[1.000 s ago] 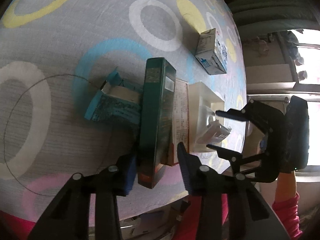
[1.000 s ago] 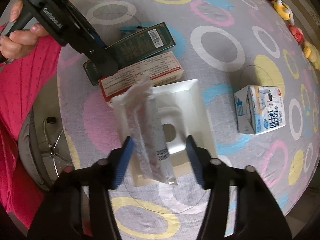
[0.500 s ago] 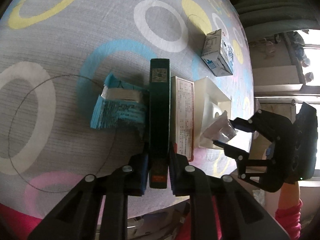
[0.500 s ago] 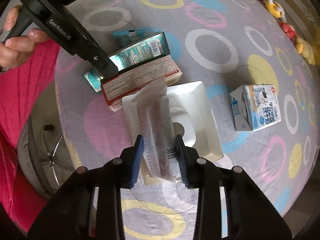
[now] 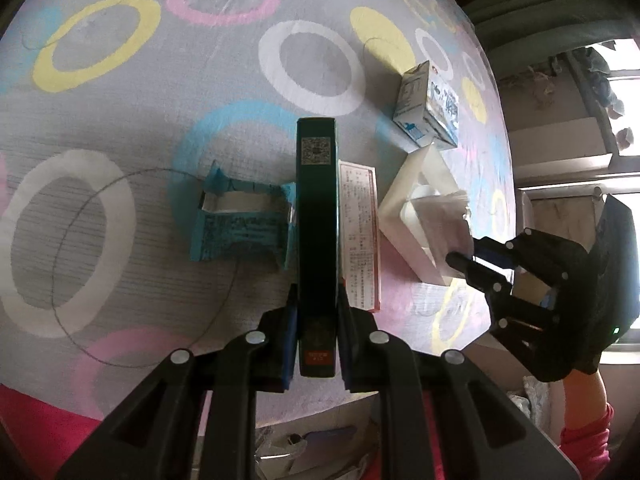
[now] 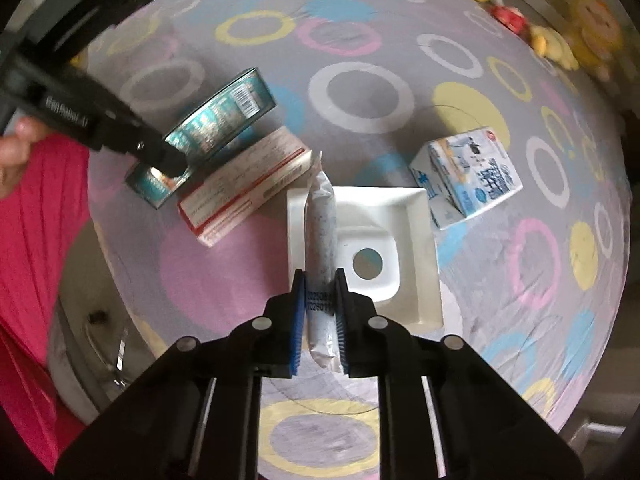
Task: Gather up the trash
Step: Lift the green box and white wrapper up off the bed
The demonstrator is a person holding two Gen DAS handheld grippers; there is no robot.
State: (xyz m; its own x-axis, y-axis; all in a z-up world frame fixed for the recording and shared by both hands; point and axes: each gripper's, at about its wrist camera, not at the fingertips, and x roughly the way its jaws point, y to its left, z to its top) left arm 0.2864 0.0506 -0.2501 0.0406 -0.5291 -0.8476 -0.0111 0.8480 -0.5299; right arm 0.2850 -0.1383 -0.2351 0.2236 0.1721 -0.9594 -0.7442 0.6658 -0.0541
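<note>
My left gripper is shut on a long dark green box, held on edge above the table; it also shows in the right wrist view. My right gripper is shut on a white plastic wrapper, lifted over a white plastic tray. In the left wrist view the right gripper holds the wrapper over the tray. A red-and-white box lies beside the green box. A torn blue carton lies to its left. A milk carton stands farther right.
The table has a grey cloth with coloured rings. Its near edge runs just below my left gripper. Stuffed toys sit at the far right edge. A person in a pink top stands at the left.
My left gripper has lifted the green box slightly, upright on its edge. My right gripper has closed tight on the wrapper and raised it off the tray.
</note>
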